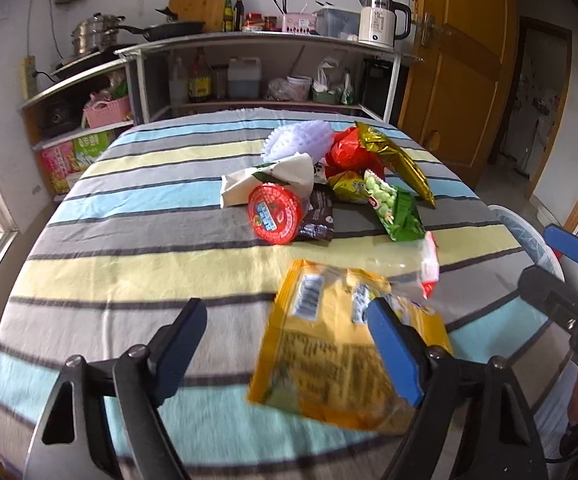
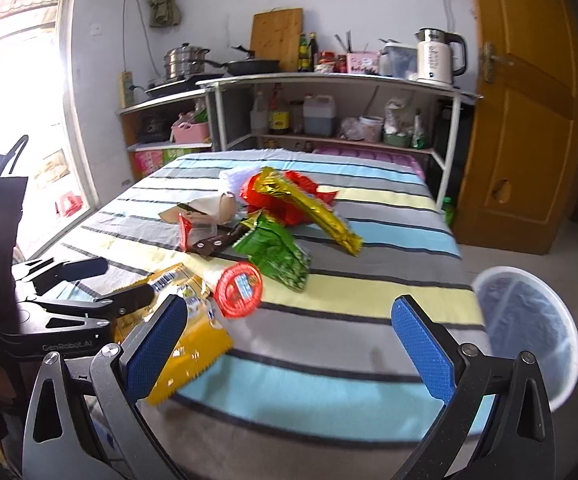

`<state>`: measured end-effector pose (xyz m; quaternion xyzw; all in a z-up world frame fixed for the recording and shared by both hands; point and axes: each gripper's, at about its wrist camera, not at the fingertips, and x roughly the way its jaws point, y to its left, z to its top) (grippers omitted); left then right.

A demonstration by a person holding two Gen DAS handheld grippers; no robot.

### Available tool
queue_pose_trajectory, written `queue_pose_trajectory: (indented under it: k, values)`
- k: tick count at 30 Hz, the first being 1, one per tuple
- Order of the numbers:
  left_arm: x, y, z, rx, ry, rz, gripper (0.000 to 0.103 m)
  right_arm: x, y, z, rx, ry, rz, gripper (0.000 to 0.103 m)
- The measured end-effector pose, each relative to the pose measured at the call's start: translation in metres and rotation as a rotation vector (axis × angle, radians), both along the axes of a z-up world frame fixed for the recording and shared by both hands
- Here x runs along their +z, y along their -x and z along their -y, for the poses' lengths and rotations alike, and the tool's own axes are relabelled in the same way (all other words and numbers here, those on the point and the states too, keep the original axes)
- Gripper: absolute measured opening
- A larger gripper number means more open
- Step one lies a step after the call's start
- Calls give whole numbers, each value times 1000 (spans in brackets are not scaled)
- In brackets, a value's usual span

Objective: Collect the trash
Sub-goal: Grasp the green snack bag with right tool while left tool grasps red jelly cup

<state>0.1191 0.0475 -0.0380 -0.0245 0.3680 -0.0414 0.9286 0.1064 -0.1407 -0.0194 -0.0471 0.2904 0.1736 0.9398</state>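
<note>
Left wrist view: fingers (image 1: 193, 320) of the left gripper (image 1: 289, 332) spread wide, gripping nothing, poised over the near part of the yellow snack bag (image 1: 329, 344), which lies flat on the striped worktop (image 1: 129, 264). Beyond it, a heap of further trash: red round lid (image 1: 275, 214), green packet (image 1: 395, 210), gold wrapper (image 1: 399, 160), white foam net (image 1: 299, 140). White bin (image 1: 529, 236) just past the worktop's right edge.

Right wrist view: fingers (image 2: 157, 344) of the right gripper (image 2: 289, 348) likewise wide apart and empty, above bare cloth, with the yellow snack bag down to the left and the bin low on the right.

Likely trouble: flat, slick bag sliding out of a shallow pinch, or striped cloth caught together with it and dragged, upsetting the heap. Also two grippers near each other, risking a knock.
</note>
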Motion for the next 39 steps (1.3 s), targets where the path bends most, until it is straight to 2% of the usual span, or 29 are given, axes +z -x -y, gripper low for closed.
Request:
queue_pose_trajectory:
  k: [8,13,20,25,27,28,29,31,38,39]
  values:
    - [1,-43,-9,-27,39,-15,74,-9,-44,-17,30,14,-47,94]
    - [-5,-68,-9,-56,91,-75,72,-16,-74,-21,51,11,-94,90]
    - [-1,-82,-6,-60,81,-73,69,-20,-106,-24,121,-28,-190,88]
    - [0,-94,-5,-58,77,-87,60,-26,-125,-34,167,-24,-235,88]
    - [-3,-99,-4,-55,59,-99,50,-29,-131,-36,170,-15,-249,87]
    - [-5,-100,-4,-55,53,-106,50,-32,-134,-37,175,-17,-261,86]
    - [-6,-101,-4,-57,55,-107,50,-34,-137,-38,180,-21,-277,85]
    - [-6,-100,-4,-60,56,-100,49,-39,-142,-40,184,-19,-301,71]
    - [-3,-93,-8,-70,74,-76,46,-40,-139,-41,188,-17,-309,61]
    - [-3,-91,-8,-72,76,-70,46,-40,-137,-39,186,-18,-307,54]
